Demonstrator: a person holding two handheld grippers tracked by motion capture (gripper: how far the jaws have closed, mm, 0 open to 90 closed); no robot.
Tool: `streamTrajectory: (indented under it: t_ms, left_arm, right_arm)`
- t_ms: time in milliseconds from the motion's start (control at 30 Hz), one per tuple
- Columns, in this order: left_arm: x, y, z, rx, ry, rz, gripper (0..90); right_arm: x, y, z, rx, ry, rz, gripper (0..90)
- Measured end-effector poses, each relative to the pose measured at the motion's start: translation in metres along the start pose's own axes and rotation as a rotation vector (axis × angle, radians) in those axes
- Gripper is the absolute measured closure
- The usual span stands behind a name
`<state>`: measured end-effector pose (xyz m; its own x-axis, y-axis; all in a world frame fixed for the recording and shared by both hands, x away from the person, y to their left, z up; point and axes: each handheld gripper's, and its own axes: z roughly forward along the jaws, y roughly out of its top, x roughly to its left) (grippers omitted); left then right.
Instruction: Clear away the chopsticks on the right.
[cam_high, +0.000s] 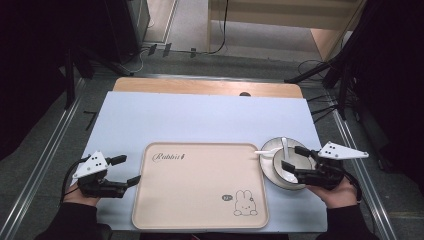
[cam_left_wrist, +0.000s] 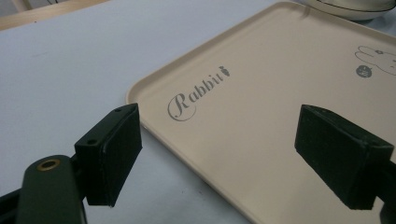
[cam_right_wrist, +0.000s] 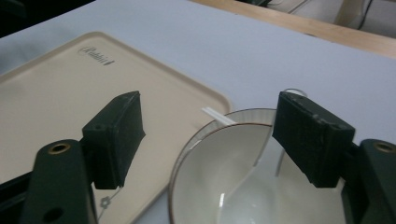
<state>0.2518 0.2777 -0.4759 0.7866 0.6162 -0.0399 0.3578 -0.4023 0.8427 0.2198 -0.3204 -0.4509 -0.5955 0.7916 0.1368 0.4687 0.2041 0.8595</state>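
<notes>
right gripper (cam_high: 292, 164), jaws spread, hovers over the bowl (cam_high: 289, 170), apparently stacked with spoons; it should straddle the rim squarely before pinching.

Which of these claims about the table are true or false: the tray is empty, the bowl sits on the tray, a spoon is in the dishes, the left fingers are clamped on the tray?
1. The tray has nothing on it. True.
2. The bowl sits on the tray. False: it stands beside the tray's right edge, stacked in another dish on the blue mat.
3. A white spoon lies in the dishes. True.
4. The left gripper is clamped on the tray. False: its fingers stand open at the tray's left edge.
5. The right gripper is open over the bowl. True.
</notes>
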Motion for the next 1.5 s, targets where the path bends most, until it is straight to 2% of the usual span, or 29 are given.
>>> streamTrajectory:
  t_ms: [67,200,233,267,333,467,567,667,800,900,967,1233,1367,1500]
  left_arm:
    - [0.0,0.0,0.0,-0.001,-0.002,0.002,15.3]
    - [0.0,0.0,0.0,0.0,-0.001,0.001,15.3]
    - [0.0,0.0,0.0,0.0,0.0,0.002,15.3]
    - [0.0,0.0,0.0,-0.001,-0.001,0.001,15.3]
    - [0.0,0.0,0.001,-0.001,-0.002,0.002,15.3]
    - [-0.001,0.0,0.001,-0.003,-0.002,0.0,15.3]
    - [-0.001,0.0,0.001,-0.001,-0.002,0.002,15.3]
    - [-0.001,0.0,0.001,-0.004,-0.003,0.002,15.3]
    - [-0.001,0.0,0.001,-0.003,-0.003,0.002,15.3]
    - [-0.001,0.001,0.001,-0.001,-0.003,0.005,15.3]
    - [-0.002,0.001,0.001,-0.008,-0.006,0.002,15.3]
    - [-0.002,0.001,0.001,-0.009,-0.005,0.002,15.3]
    - [-0.002,0.001,0.001,-0.012,-0.01,0.004,15.3]
    - [-0.002,0.001,0.001,-0.013,-0.011,0.003,15.3]
  right_arm:
    - [-0.006,0.002,-0.002,-0.005,-0.004,-0.004,29.9]
    - [-0.024,0.003,-0.002,0.005,-0.072,0.02,32.5]
    - [-0.024,0.003,-0.002,0.005,-0.072,0.02,32.5]
    - [-0.031,0.002,-0.001,0.011,-0.097,0.022,33.6]
    - [-0.035,0.001,-0.001,0.01,-0.104,0.028,34.6]
    - [-0.049,0.002,-0.003,-0.004,-0.152,0.051,37.3]
    - [-0.058,0.001,-0.001,0.007,-0.184,0.073,39.4]
    - [-0.069,-0.002,0.001,0.014,-0.2,0.101,47.2]
    - [-0.086,-0.007,0.004,0.027,-0.189,0.157,67.0]
    - [-0.094,-0.012,0.009,0.073,-0.198,0.159,82.7]
    - [-0.099,-0.015,0.013,0.106,-0.198,0.171,90.0]
    - [-0.115,-0.031,0.028,0.187,-0.163,0.236,90.0]
    - [-0.117,-0.035,0.033,0.238,-0.155,0.235,90.0]
    - [-0.116,-0.036,0.032,0.237,-0.155,0.229,90.0]
